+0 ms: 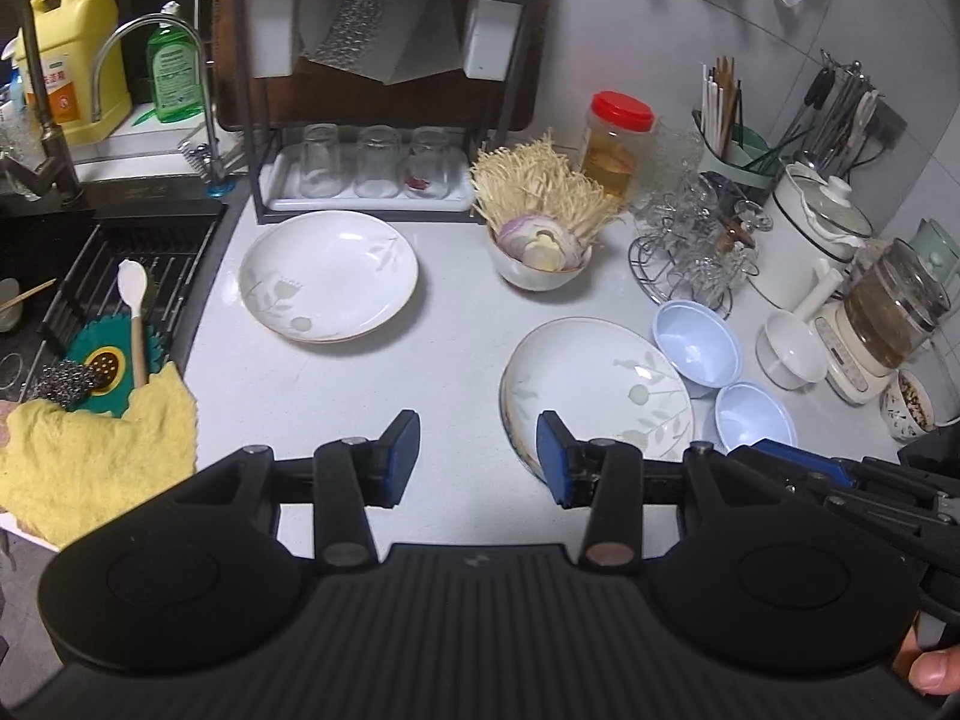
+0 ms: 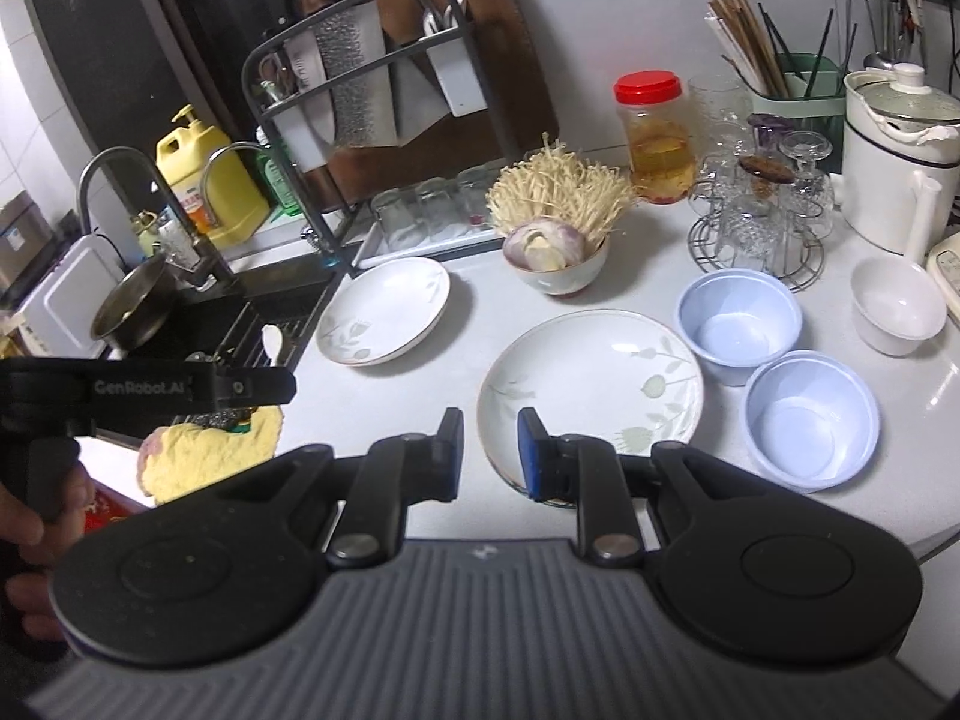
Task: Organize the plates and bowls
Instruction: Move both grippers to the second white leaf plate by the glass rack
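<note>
Two white leaf-patterned plates lie on the pale counter: one far left (image 1: 329,276) (image 2: 384,312), one nearer (image 1: 600,378) (image 2: 594,378). Right of the nearer plate stand two pale blue bowls (image 1: 696,348) (image 1: 753,414) (image 2: 738,324) (image 2: 810,420) and a white bowl (image 1: 789,354) (image 2: 897,312). My left gripper (image 1: 477,438) is open over bare counter, just left of the nearer plate, holding nothing. My right gripper (image 2: 489,444) hovers at that plate's near-left rim, its jaws a narrow gap apart and gripping nothing.
A bowl of enoki mushrooms and onion (image 1: 537,264) stands behind the plates, beside a red-lidded jar (image 1: 618,144). A glass rack (image 1: 696,240) and cookers fill the right. The black dish rack (image 1: 384,90) is at the back, the sink (image 1: 120,276) and yellow cloth (image 1: 102,456) at left.
</note>
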Demonstrator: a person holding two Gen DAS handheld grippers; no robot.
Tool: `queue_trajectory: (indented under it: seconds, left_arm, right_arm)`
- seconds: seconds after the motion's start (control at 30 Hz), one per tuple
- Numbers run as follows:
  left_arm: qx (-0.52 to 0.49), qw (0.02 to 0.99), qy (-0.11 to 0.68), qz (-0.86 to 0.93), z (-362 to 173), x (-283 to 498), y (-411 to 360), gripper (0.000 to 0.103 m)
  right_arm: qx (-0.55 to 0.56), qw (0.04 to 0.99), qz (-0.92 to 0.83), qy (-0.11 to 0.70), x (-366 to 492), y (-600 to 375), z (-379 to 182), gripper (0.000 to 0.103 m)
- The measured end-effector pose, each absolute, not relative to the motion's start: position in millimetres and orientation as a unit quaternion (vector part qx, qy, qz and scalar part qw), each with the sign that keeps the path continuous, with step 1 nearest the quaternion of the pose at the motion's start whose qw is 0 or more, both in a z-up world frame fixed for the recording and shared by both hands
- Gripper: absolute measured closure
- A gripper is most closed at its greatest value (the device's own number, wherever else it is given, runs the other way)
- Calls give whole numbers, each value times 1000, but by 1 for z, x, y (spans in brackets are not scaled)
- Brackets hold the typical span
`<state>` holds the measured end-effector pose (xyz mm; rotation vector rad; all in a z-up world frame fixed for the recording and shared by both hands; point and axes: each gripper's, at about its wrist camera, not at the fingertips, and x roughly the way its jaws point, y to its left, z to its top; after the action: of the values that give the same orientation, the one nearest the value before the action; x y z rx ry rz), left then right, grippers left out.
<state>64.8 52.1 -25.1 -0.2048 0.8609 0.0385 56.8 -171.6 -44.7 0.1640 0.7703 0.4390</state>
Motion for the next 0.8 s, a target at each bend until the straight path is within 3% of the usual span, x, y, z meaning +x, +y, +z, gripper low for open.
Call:
queue_trajectory:
  seconds: [0.3,0.5,0.53,0.57,0.63,0.8]
  left_arm:
    - [-118,897,424,34,-38,73,91,53]
    - [-124,896,425,32,-46,100,128,45]
    - [-122,897,424,31,-47,106,135,44]
    - [-120,897,423,32,-49,111,141,41]
    - [-116,899,422,33,-53,122,155,38]
    - [-125,895,428,23,-75,153,195,32]
  right_arm:
    - [76,892,238,378,72,-142,-50,79]
    - [89,893,217,384,97,-116,-55,77]
    - [95,893,211,387,103,-112,-58,63]
    - [101,892,206,390,109,-107,-60,43]
    - [113,895,193,387,120,-98,-64,22]
    - [125,891,182,397,151,-74,-78,23]
